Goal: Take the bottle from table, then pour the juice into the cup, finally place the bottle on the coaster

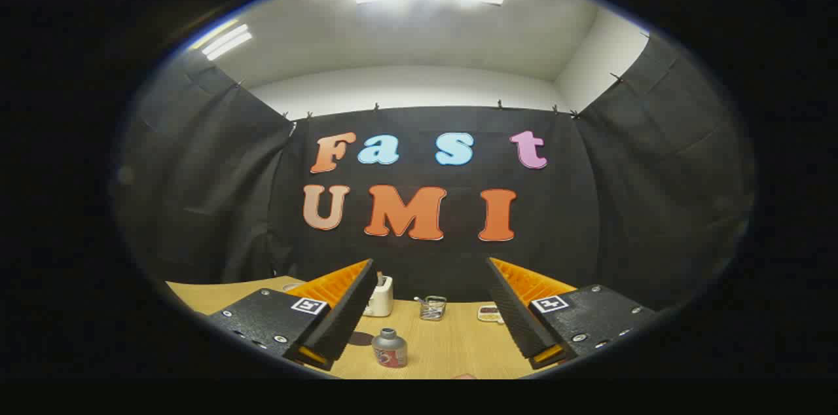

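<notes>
A small grey bottle (389,348) with a red-and-white label stands upright on the wooden table (452,343), between my two fingers and a little left of their midline. My gripper (429,310) is open wide and held above the table, with nothing between its fingers. A dark round coaster (360,338) lies just left of the bottle, partly hidden by the left finger. A clear glass cup (432,307) with something thin standing in it sits farther back, beyond the bottle.
A small white container (380,297) stands at the back of the table next to the left finger. A flat light object (490,313) lies at the back beside the right finger. Black cloth walls close the booth behind and on both sides.
</notes>
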Action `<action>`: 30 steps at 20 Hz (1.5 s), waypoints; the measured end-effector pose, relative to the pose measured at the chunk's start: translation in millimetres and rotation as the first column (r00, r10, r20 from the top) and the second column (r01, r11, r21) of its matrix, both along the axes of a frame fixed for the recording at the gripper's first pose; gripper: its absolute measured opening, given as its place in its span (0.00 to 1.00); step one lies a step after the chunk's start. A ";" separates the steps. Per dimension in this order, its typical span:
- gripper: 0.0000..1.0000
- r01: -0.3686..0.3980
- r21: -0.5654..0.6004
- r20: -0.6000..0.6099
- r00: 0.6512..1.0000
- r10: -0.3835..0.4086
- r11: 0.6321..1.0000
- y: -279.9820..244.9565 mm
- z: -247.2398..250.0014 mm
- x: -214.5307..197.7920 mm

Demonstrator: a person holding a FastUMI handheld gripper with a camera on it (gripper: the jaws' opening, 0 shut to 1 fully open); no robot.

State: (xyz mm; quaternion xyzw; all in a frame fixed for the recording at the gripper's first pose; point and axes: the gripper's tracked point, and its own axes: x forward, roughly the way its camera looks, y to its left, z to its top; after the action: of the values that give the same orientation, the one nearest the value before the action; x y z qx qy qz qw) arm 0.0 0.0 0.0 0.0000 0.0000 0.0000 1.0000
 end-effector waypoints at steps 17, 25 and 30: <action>0.97 -0.012 0.060 -0.024 1.000 0.013 0.998 -3.3 -12.5 10.4; 0.97 -0.030 0.047 -0.029 0.999 0.032 0.998 2.2 -25.6 18.7; 0.97 -0.044 0.051 -0.046 0.998 0.046 0.998 8.2 -36.6 21.0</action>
State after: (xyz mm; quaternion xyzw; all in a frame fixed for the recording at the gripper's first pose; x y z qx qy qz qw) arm 21.0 8.2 -36.6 0.0250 0.0234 0.0225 0.9992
